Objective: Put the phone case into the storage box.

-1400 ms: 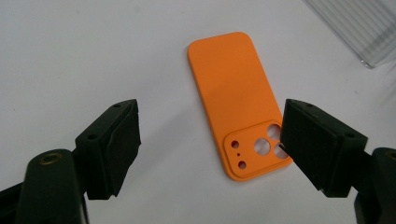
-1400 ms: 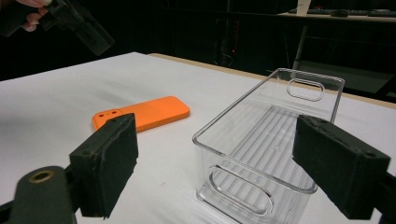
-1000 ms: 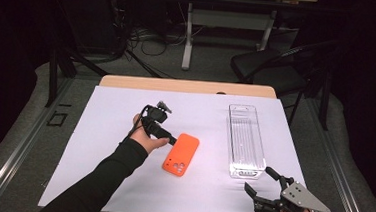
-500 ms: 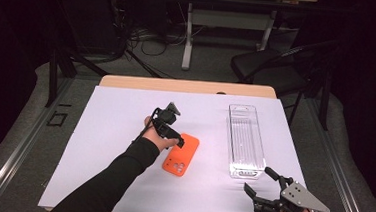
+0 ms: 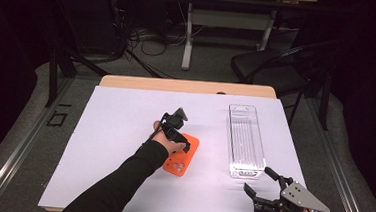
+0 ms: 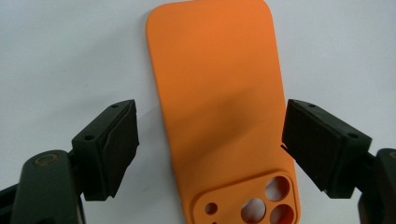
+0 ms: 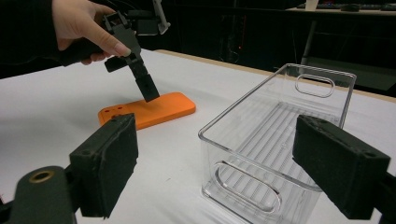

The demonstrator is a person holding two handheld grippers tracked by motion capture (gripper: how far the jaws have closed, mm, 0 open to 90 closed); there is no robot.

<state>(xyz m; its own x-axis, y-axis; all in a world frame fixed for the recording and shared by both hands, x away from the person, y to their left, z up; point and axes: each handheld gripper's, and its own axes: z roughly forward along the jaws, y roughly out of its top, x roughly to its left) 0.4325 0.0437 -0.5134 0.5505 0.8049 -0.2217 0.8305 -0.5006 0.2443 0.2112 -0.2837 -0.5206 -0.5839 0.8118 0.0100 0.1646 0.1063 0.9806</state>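
An orange phone case point(image 5: 183, 161) lies flat on the white table cover, camera holes toward the near edge. My left gripper point(image 5: 180, 139) hovers just above it, open, its jaws straddling the case point(image 6: 219, 102) a little apart from both long sides. The left gripper point(image 6: 210, 149) holds nothing. From the right gripper view the case point(image 7: 154, 111) lies beyond a black finger point(image 7: 144, 84) of the left gripper, held by a hand. My right gripper point(image 5: 259, 181) stands open near the front right edge, nothing between its pads point(image 7: 109, 168), aimed at a clear plastic bin point(image 7: 280, 135).
The clear bin point(image 5: 234, 139) stands empty, lengthwise, right of the case. The white cover point(image 5: 114, 131) spans the tabletop, a wooden edge point(image 5: 187, 86) showing at the back. A dark chair point(image 5: 274, 67) and a table leg point(image 5: 187, 36) stand beyond.
My left gripper has moved right from beside the case to directly over it. The right gripper has stayed still.
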